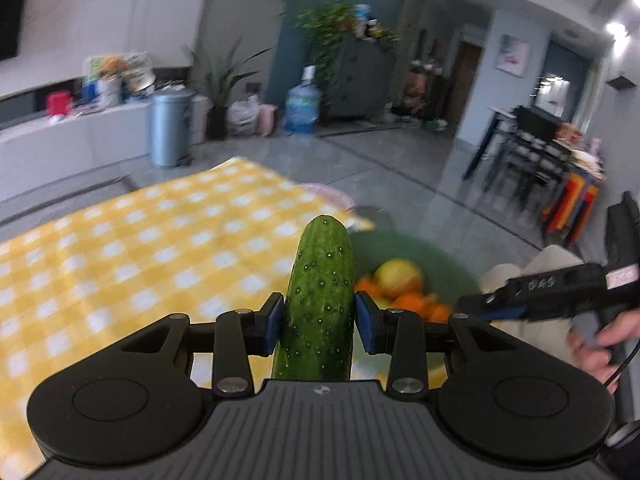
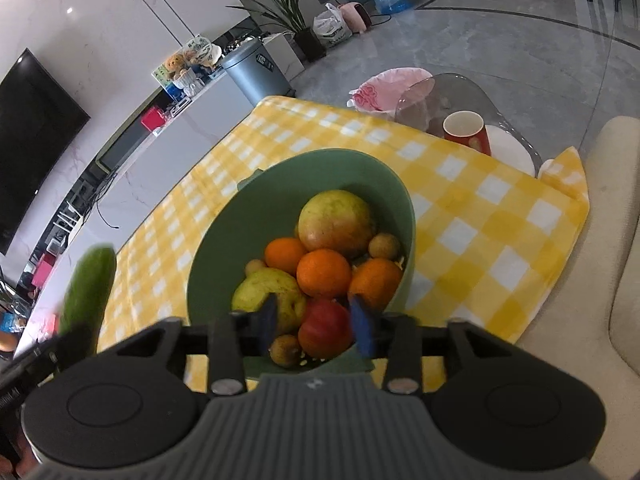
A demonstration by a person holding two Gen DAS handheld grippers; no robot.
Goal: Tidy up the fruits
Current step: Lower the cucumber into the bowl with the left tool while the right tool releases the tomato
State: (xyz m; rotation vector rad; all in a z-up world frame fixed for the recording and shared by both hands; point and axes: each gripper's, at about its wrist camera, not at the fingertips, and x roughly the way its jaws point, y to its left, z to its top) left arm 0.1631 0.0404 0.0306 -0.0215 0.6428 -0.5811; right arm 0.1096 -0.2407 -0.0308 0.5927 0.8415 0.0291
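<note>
A yellow-and-white checked cloth (image 2: 460, 208) covers the table, and near its front edge stands a green bowl (image 2: 280, 184) filled with fruit. In the bowl lie a large yellow-green fruit with a reddish blush (image 2: 337, 219), a pear (image 2: 264, 290), three oranges (image 2: 323, 273), a red apple (image 2: 325, 327) and a few small brown round fruits (image 2: 384, 246). Behind the bowl, on the bare glass end of the table, sits a red paper cup (image 2: 467, 131).

The left gripper (image 1: 319, 316) grasps a cucumber (image 1: 320, 296): its blue pads (image 1: 273, 324) press on both flanks of the cucumber, which runs lengthwise along the fingers with its rounded end pointing away from the camera. The cucumber is held in the air, above the cloth and just left of the bowl; in the right wrist view it shows as a blurred green shape at the left edge.

The right gripper (image 2: 316, 322) hangs over the near side of the bowl, jaws partly apart and holding nothing. The red apple lies below and between its fingertips, and whether the pads touch it cannot be told. A hand (image 1: 600, 340) grips this gripper's handle.
</note>
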